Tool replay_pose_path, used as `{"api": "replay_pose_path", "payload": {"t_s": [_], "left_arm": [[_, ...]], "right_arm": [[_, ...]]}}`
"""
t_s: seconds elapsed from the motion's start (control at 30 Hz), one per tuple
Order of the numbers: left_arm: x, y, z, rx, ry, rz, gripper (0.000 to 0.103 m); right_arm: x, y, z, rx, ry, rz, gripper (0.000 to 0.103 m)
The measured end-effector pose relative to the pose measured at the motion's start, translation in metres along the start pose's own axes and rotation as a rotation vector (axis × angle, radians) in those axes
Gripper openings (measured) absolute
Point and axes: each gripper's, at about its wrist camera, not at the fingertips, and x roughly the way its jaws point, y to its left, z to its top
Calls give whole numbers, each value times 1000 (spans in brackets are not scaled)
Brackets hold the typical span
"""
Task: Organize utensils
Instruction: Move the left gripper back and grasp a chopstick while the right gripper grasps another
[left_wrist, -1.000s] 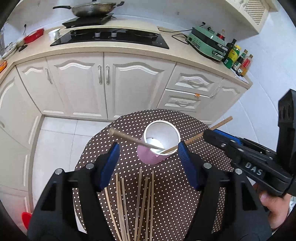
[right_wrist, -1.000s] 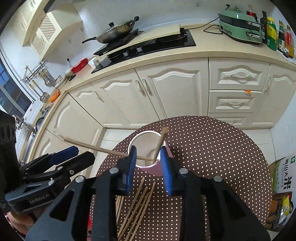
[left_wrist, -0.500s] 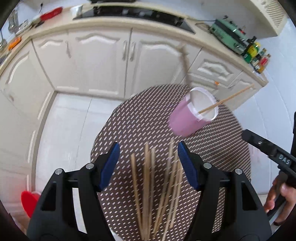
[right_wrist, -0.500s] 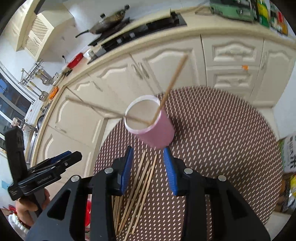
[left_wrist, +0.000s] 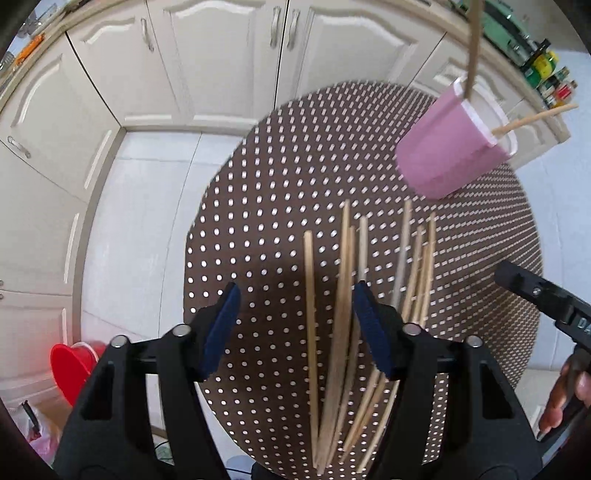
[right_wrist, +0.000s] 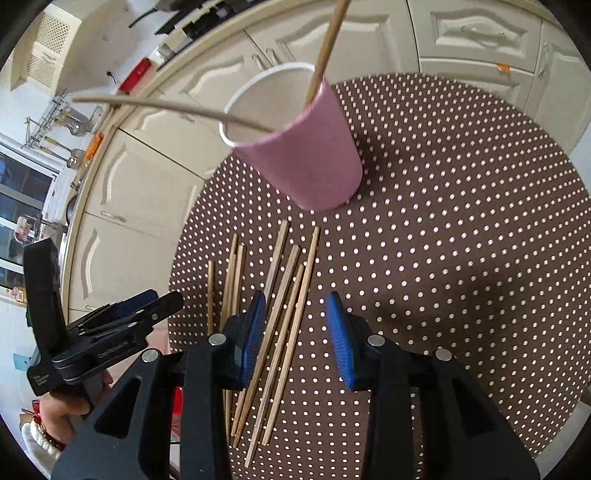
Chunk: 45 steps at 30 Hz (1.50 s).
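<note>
Two chopsticks (right_wrist: 325, 48) in pink cup (right_wrist: 310, 155); others (right_wrist: 284, 306) on table (right_wrist: 461, 258).

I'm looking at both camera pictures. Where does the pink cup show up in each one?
Left wrist view: the pink cup stands at the upper right, beyond the loose chopsticks.
Right wrist view: the pink cup is at upper centre, its white rim toward the top left, two chopsticks poking out.
Shared landmark: the brown polka-dot tablecloth under the cup in both.

white "DA" on right gripper (left_wrist: 543, 295)
</note>
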Motion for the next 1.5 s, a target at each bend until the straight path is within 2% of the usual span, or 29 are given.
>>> {"api": "replay_pose_path", "payload": {"t_s": [0.27, 0.4, 0.53, 0.87, 0.97, 1.07, 1.1, 1.3, 1.5], "left_arm": [[35, 1, 4, 19, 72, 12, 37], [45, -5, 5, 62, 90, 45, 35], [47, -9, 6, 105, 83, 84, 26], [48, -8, 4, 93, 75, 91, 19], [43, -3, 2, 94, 75, 91, 17], [43, -1, 3, 92, 75, 93, 12], [43, -2, 4, 93, 74, 89, 9], [37, -9, 7, 64, 72, 32, 6], [7, -16, 7, 79, 13, -18, 6]], "right_arm": [[29, 2, 8, -5, 84, -32, 33], [49, 7, 17, -17, 149, -58, 32], [65, 13, 20, -50, 196, -115, 23], [83, 44, 23, -182, 198, -216, 20], [88, 50, 20, -164, 199, -214, 20], [87, 49, 22, -183, 195, -236, 15], [87, 48, 23, -195, 192, -253, 9], [87, 32, 31, -161, 203, -209, 4], [60, 12, 29, -90, 166, -146, 4]]}}
